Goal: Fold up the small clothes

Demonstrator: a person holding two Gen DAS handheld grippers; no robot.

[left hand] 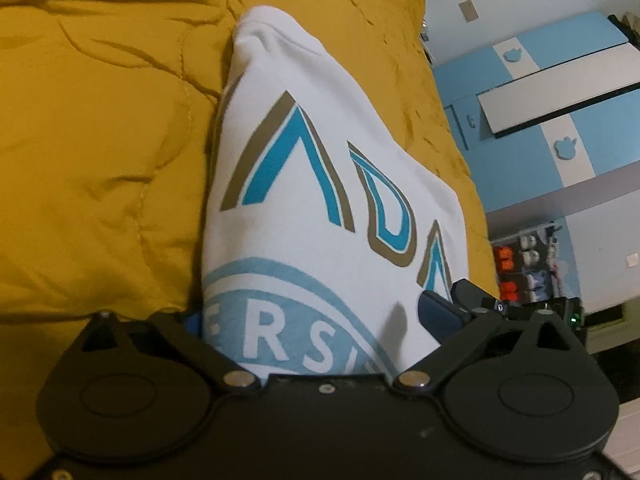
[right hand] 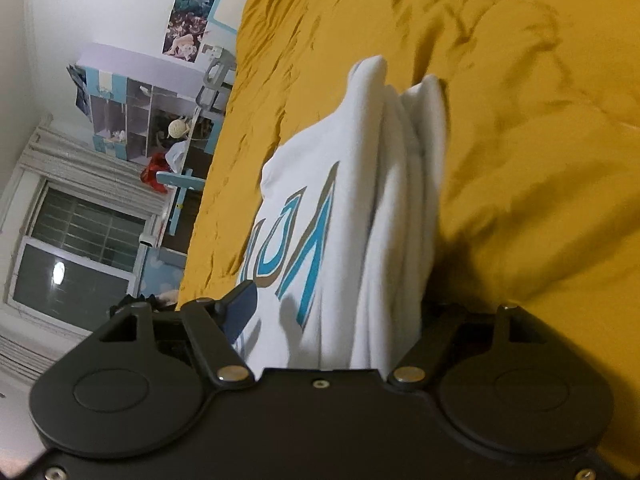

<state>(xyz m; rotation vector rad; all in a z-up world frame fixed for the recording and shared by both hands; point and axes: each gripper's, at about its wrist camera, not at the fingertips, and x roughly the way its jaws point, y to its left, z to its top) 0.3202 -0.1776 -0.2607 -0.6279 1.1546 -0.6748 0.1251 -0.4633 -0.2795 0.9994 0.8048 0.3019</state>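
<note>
A white t-shirt (left hand: pixel 320 208) with blue and tan lettering and a pale blue round print hangs over the mustard yellow bedspread (left hand: pixel 100 140). My left gripper (left hand: pixel 316 332) is shut on its near edge; the cloth fills the space between the fingers, and one blue pad (left hand: pixel 440 312) shows on the right. The other gripper's black body (left hand: pixel 520 304) shows just beyond. In the right wrist view the shirt (right hand: pixel 352 216) hangs in bunched folds from my right gripper (right hand: pixel 332 328), which is shut on it. One blue pad (right hand: pixel 240 308) shows at left.
The yellow bedspread (right hand: pixel 520 120) spreads wide around the shirt. A blue and white wardrobe (left hand: pixel 560 120) stands past the bed's edge. A shelf unit (right hand: pixel 132 120), a chair and a window (right hand: pixel 80 248) lie beyond the bed's other side.
</note>
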